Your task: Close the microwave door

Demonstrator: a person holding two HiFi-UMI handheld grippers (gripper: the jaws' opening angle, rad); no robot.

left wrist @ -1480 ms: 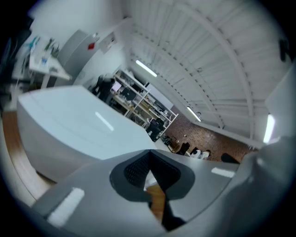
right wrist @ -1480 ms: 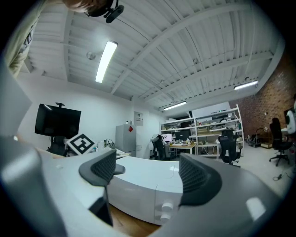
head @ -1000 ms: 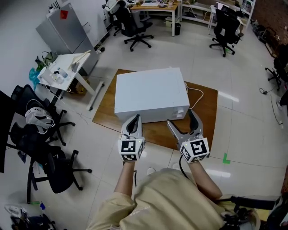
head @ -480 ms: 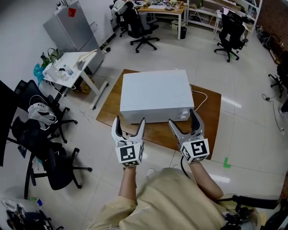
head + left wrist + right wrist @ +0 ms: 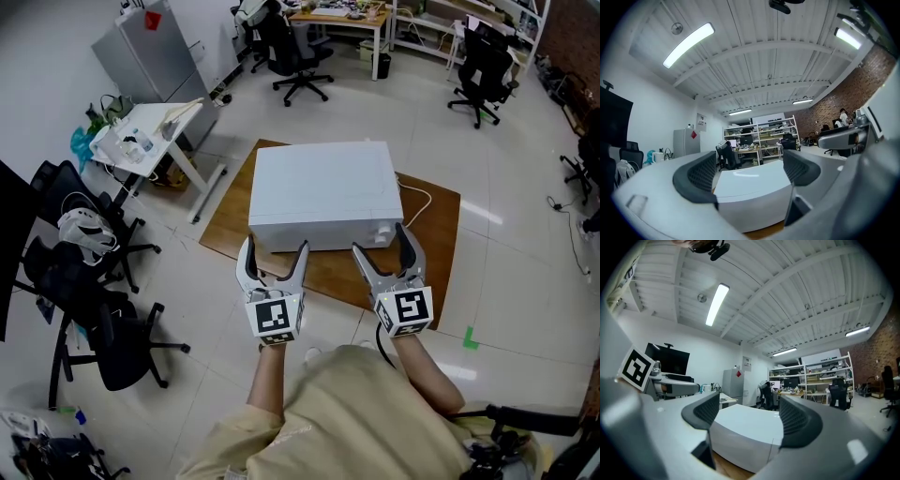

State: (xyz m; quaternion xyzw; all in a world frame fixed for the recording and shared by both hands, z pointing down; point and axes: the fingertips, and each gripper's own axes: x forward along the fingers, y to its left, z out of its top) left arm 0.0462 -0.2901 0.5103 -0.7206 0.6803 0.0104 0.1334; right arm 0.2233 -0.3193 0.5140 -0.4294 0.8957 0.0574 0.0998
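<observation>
At six o'clock the left gripper (image 5: pixel 274 248) is opening its jaws wide, nothing between them. Beside it the right gripper (image 5: pixel 380 242) is holding its jaws apart, also empty. At twelve o'clock the microwave (image 5: pixel 319 187) is sitting on a wooden board (image 5: pixel 427 234), its door seemingly lying flush, so both grippers are probably standing clear.

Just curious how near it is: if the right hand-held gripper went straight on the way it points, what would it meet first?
Most likely the white box-shaped microwave, near its front right corner: it fills the view between the jaws of the right hand-held gripper. The gap is hard to judge.
</observation>
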